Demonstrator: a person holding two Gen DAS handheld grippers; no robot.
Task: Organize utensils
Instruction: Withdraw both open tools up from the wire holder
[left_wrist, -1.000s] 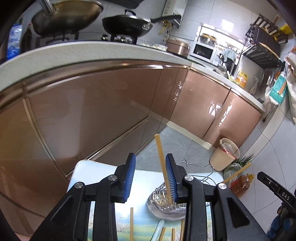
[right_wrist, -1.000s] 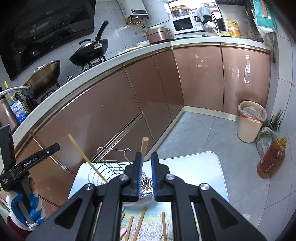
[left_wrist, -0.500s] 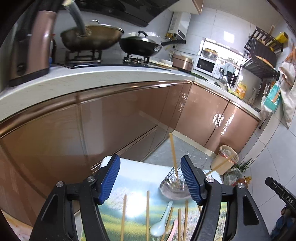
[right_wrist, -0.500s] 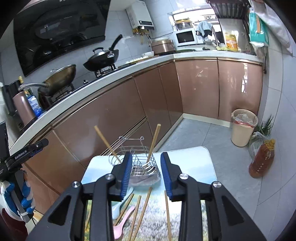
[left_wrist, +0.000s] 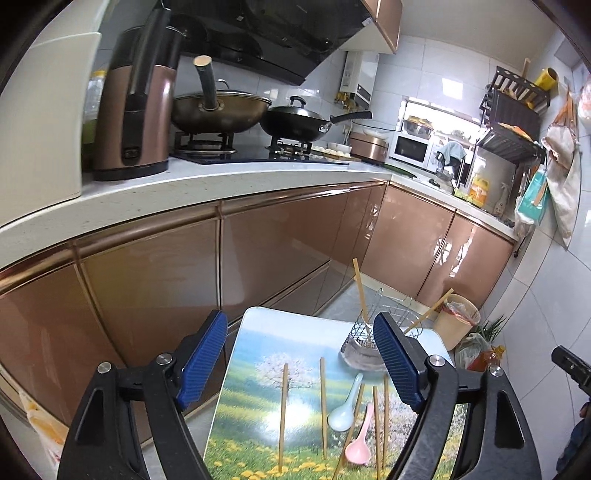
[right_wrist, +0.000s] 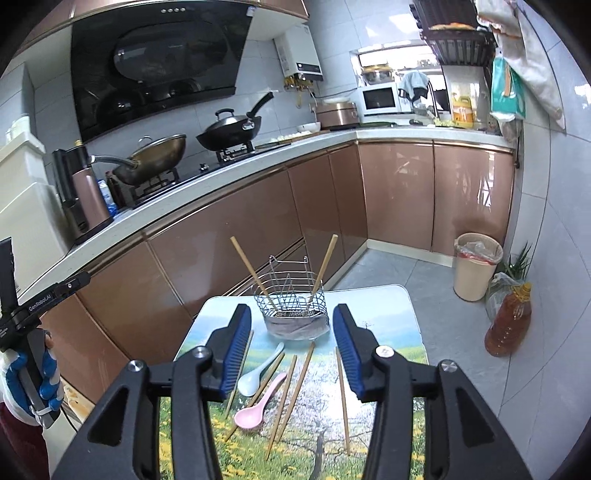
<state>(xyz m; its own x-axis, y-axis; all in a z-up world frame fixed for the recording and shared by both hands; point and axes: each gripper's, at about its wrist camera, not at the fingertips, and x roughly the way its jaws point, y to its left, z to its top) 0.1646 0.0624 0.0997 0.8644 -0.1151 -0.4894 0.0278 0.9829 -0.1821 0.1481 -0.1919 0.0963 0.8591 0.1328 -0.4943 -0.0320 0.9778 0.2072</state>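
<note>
A wire utensil holder stands at the far end of the small table with the landscape print. Two wooden chopsticks lean upright in it. Several more chopsticks, a white spoon and a pink spoon lie flat on the table in front of the holder. My right gripper hovers above them, its jaws opening with nothing between them. My left gripper is back from the holder and above the table, jaws opening wide and empty. It looks down on loose chopsticks and both spoons.
Copper-coloured cabinet doors run behind the table under a white counter with two woks. A beige bin and an oil bottle stand on the tiled floor to the right. A gloved hand holds the left gripper at the right wrist view's left edge.
Both grippers have drawn back and up from the holder, so more of the table and the loose utensils show. Both sets of jaws have spread apart; the right was shut before.
</note>
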